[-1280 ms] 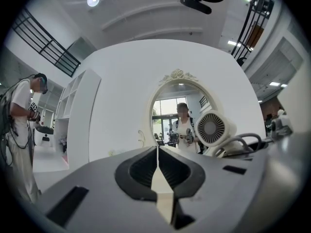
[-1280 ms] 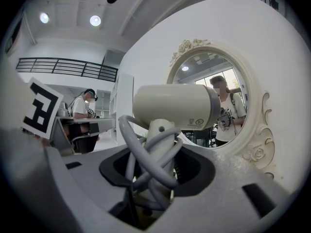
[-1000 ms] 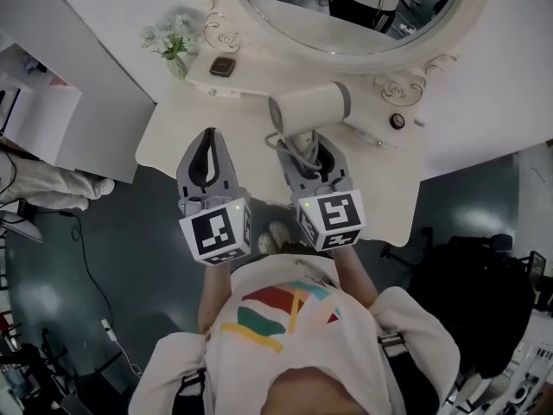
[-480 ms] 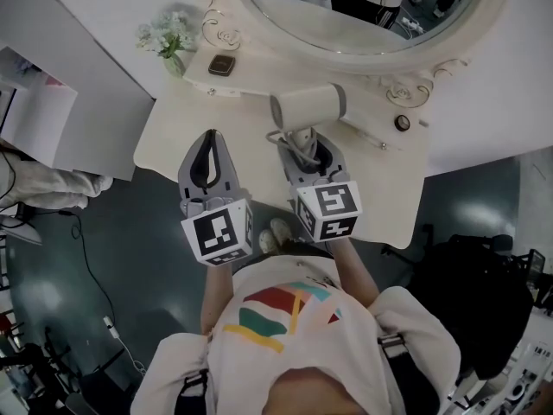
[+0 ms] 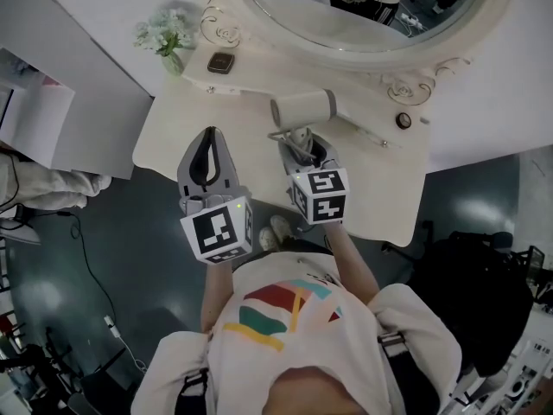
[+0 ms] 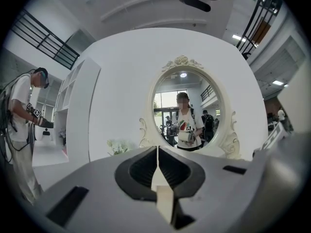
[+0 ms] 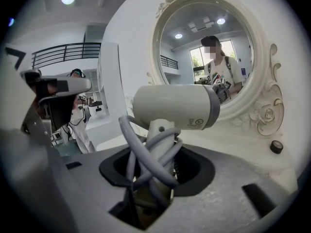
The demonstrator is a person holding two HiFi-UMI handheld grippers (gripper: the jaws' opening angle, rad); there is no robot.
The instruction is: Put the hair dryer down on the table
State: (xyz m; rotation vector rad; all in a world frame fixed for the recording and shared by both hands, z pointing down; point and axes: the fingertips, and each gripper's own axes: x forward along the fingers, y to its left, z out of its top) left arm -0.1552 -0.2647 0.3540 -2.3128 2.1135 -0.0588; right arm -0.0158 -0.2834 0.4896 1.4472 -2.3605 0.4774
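A white hair dryer (image 5: 302, 108) (image 7: 175, 107) with a grey cable wound round its handle is held over the cream dressing table (image 5: 173, 128). My right gripper (image 5: 301, 144) (image 7: 154, 178) is shut on the wrapped handle, with the dryer's barrel lying crosswise above the jaws, just in front of the mirror. To its left my left gripper (image 5: 207, 154) (image 6: 157, 171) hangs over the table's front part, shut with nothing in it. Whether the dryer touches the tabletop I cannot tell.
An oval mirror (image 5: 363, 15) in an ornate frame stands at the table's back. A small vase of pale flowers (image 5: 166, 37) and a dark little box (image 5: 221, 62) sit at the back left, a small round dark thing (image 5: 403, 121) at the back right. A person (image 6: 24, 125) stands far left.
My right gripper has sunk towards the table with the hair dryer and tipped downward. The left gripper has hardly moved.
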